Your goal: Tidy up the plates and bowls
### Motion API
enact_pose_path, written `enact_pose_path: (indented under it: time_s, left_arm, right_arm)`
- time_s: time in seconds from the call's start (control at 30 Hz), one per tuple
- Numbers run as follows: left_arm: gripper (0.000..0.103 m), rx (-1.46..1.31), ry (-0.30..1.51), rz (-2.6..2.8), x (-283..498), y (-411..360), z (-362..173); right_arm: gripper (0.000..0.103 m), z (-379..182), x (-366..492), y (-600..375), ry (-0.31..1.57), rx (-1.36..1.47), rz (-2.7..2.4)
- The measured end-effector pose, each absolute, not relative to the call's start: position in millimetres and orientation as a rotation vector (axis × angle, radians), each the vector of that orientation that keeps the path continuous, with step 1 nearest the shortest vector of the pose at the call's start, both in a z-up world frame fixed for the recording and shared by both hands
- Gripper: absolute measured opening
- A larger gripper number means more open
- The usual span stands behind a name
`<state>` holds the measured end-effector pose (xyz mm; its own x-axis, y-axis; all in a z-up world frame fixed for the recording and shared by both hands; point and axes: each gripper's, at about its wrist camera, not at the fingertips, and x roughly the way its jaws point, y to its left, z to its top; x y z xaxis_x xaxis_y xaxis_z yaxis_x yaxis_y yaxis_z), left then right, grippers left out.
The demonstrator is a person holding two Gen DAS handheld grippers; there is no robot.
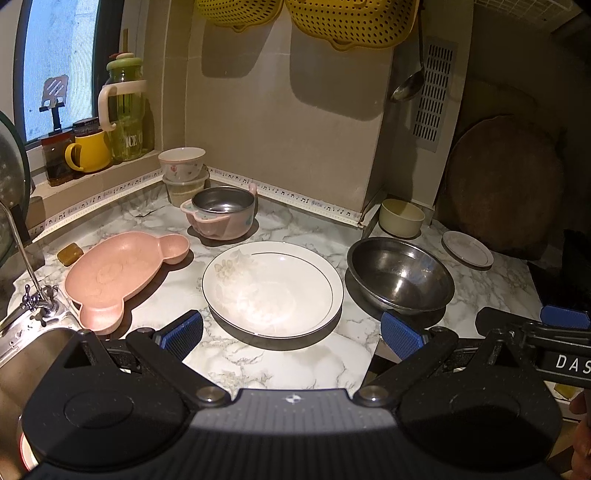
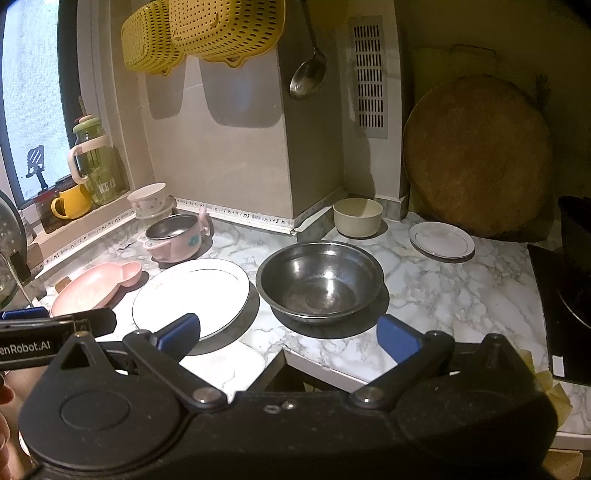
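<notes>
A large white plate [image 1: 272, 288] [image 2: 192, 295] lies on the marble counter [image 1: 280, 362], with a steel bowl [image 1: 400, 275] [image 2: 320, 281] to its right. To the left is a pink bear-shaped tray [image 1: 118, 273] [image 2: 94, 286]; behind it stands a pink pot with a steel liner [image 1: 221, 214] [image 2: 173, 236]. A floral bowl [image 1: 181, 162] [image 2: 147, 197] sits on a plastic tub. A cream bowl [image 1: 402, 218] [image 2: 357, 216] and a small white plate [image 1: 467, 248] [image 2: 441, 240] rest at the back right. My left gripper [image 1: 291, 334] hovers open before the large plate. My right gripper [image 2: 288, 334] hovers open before the steel bowl.
A sink with a tap [image 1: 33, 295] is at the left. A yellow mug [image 1: 88, 151] and green jar [image 1: 127, 114] stand on the sill. Yellow colanders [image 2: 207, 33] and a ladle [image 2: 308, 74] hang on the wall. A round wooden board [image 2: 476, 155] leans at right, beside a dark hob [image 2: 565, 295].
</notes>
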<state>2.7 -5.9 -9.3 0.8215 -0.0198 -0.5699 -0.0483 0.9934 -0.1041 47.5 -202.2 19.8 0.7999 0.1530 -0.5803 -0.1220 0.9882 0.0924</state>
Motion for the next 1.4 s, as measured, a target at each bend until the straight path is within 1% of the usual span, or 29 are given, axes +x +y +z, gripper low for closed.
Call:
enact_pose_path:
  time_s: [1.4]
  left_arm:
    - [0.103, -0.139, 0.621, 0.034, 27, -7, -12]
  right_arm:
    - [0.102, 17, 75, -202, 0.638, 0.028, 0.182]
